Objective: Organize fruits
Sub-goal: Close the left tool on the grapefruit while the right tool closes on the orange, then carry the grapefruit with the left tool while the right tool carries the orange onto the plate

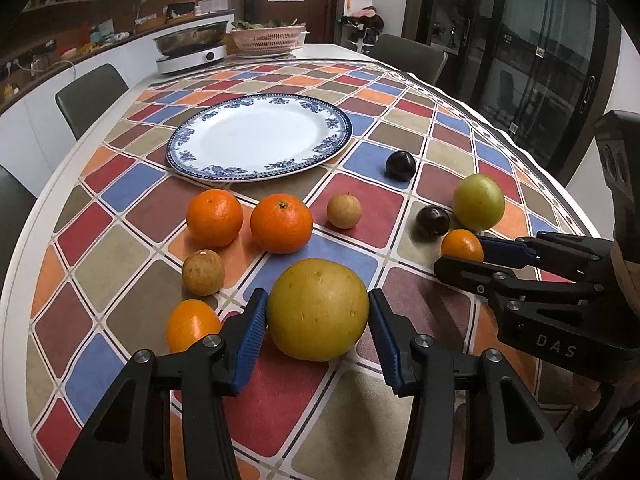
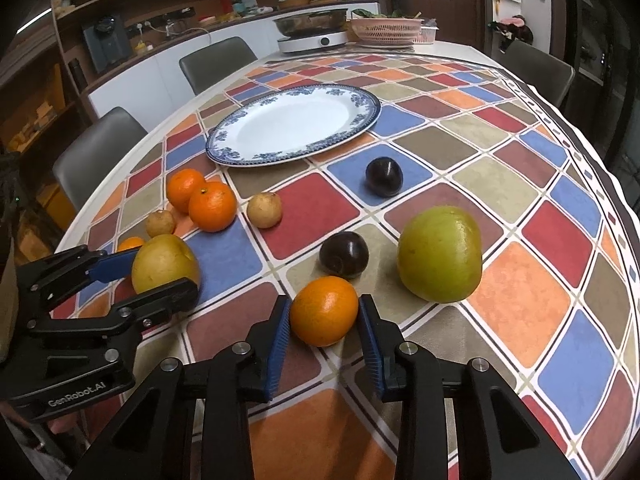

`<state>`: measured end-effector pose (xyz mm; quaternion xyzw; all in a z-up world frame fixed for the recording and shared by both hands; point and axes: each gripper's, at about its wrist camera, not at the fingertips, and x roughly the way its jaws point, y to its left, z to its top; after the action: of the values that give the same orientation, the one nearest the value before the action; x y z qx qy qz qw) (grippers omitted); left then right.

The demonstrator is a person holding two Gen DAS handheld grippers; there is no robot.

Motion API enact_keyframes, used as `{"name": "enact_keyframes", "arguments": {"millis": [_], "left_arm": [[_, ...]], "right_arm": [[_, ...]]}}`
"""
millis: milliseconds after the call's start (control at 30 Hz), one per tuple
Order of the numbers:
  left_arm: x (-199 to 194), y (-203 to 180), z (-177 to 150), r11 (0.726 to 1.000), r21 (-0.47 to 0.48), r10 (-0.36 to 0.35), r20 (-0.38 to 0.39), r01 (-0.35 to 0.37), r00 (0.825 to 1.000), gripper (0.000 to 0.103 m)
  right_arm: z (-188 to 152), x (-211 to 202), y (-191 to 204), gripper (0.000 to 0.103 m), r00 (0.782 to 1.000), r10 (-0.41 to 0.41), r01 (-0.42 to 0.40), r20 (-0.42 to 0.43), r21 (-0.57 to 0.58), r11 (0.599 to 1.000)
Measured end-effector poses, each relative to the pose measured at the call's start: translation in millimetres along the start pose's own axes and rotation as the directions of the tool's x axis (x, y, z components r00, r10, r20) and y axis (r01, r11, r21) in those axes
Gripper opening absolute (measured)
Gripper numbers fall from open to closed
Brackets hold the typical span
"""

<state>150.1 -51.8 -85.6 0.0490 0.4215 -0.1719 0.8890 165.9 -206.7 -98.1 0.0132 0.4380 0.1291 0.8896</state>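
My left gripper (image 1: 318, 314) has its blue pads on both sides of a large yellow pear (image 1: 318, 309) that rests on the table; it also shows in the right wrist view (image 2: 165, 263). My right gripper (image 2: 324, 316) has its pads against a small orange (image 2: 324, 311), also on the table, seen in the left wrist view (image 1: 462, 245). An empty blue-rimmed white plate (image 1: 340, 120) lies beyond. Loose fruit lies between: two oranges (image 1: 215, 217) (image 1: 281, 223), two tan fruits (image 1: 344, 211) (image 1: 203, 272), two dark plums (image 1: 401, 165) (image 1: 433, 221), a green fruit (image 1: 478, 202), another small orange (image 1: 193, 323).
The table has a checkered colourful cloth (image 1: 352, 400). At its far end stand an induction cooker with a steel pot (image 1: 191, 54) and a pink basket (image 1: 267, 38). Grey chairs (image 1: 91, 96) surround the table. The table edge curves close on the left.
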Motion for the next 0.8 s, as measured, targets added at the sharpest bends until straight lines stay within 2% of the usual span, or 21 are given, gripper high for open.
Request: {"name": "enact_keyframes", "arguments": {"millis": [467, 700, 800], "left_arm": [[-37, 1, 18, 1.000, -0.021, 0.017, 0.071, -0.016, 0.997, 0.050], [-50, 6, 38, 0.999, -0.024, 0.036, 0.112, -0.033, 0.993, 0.050], [-53, 12, 50, 0.999, -0.027, 0.041, 0.125, -0.038, 0.991, 0.050]], "right_arm": [[13, -32, 18, 0.035, 0.996, 0.016, -0.009, 0.083, -0.076, 0.997], [35, -41, 20, 0.035, 0.993, 0.080, -0.074, 0.088, -0.067, 0.995], [45, -42, 23, 0.035, 0.992, 0.084, -0.076, 0.097, -0.083, 0.994]]}}
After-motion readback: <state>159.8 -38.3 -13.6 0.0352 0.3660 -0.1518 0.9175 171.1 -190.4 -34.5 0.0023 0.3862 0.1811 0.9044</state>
